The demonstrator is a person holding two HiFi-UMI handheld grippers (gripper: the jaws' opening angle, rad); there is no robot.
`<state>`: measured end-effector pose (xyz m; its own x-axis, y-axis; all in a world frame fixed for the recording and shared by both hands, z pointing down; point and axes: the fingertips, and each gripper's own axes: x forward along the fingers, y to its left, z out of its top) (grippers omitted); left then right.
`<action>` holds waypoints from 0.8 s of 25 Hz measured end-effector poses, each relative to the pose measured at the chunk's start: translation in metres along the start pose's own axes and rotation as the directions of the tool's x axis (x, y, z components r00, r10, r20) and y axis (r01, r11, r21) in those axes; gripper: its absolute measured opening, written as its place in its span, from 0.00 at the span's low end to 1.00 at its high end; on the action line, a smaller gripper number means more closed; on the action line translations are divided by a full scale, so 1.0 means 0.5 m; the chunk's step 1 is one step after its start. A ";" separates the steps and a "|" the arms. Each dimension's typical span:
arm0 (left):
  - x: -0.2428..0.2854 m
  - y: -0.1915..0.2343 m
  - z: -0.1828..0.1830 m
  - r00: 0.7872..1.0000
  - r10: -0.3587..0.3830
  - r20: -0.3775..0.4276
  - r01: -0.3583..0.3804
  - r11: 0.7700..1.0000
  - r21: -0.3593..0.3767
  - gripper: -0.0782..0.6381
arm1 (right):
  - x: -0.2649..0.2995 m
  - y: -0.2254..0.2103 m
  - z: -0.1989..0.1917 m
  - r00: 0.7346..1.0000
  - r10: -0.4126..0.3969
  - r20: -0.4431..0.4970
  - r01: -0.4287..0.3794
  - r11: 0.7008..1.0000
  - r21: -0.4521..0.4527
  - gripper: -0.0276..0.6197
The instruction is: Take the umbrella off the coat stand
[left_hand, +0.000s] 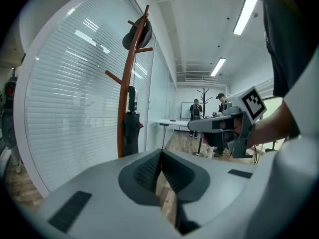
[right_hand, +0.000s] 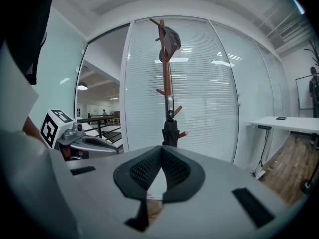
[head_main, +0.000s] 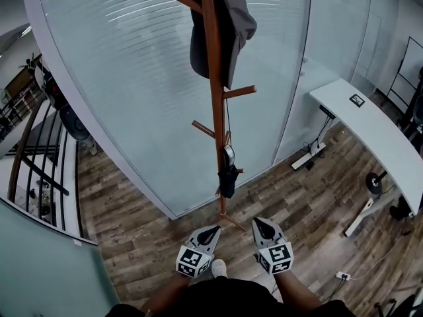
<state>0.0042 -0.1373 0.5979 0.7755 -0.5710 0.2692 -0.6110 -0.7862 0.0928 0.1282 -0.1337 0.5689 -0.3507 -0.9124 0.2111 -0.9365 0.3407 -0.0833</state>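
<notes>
A wooden coat stand rises in front of a curved glass wall. A dark grey cap hangs at its top. A folded black umbrella hangs by its strap from a low peg, close against the pole. Both grippers are held low, short of the stand's foot and apart from it. My left gripper is shut and empty, with the umbrella ahead to its left. My right gripper is also shut and empty, and the umbrella hangs straight ahead just above its jaw tips.
The frosted glass wall curves behind the stand. A white desk stands to the right with cables beneath it. A dark railing runs at the left. Two people stand far down the room.
</notes>
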 end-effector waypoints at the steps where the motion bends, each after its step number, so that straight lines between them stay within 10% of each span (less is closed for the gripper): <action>1: 0.002 0.016 0.004 1.000 0.006 0.002 -0.006 1.000 0.000 0.13 | 0.017 0.002 0.005 1.000 0.005 0.004 -0.005 1.000 0.000 0.05; 20: 0.015 0.200 0.015 0.999 0.049 -0.013 -0.049 0.999 0.011 0.13 | 0.221 -0.008 0.018 1.000 -0.028 -0.005 0.028 1.000 0.003 0.06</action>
<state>-0.0501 -0.2219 0.6022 0.7423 -0.6059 0.2863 -0.6467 -0.7596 0.0690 0.0935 -0.2379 0.5837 -0.3241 -0.9206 0.2177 -0.9460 0.3139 -0.0805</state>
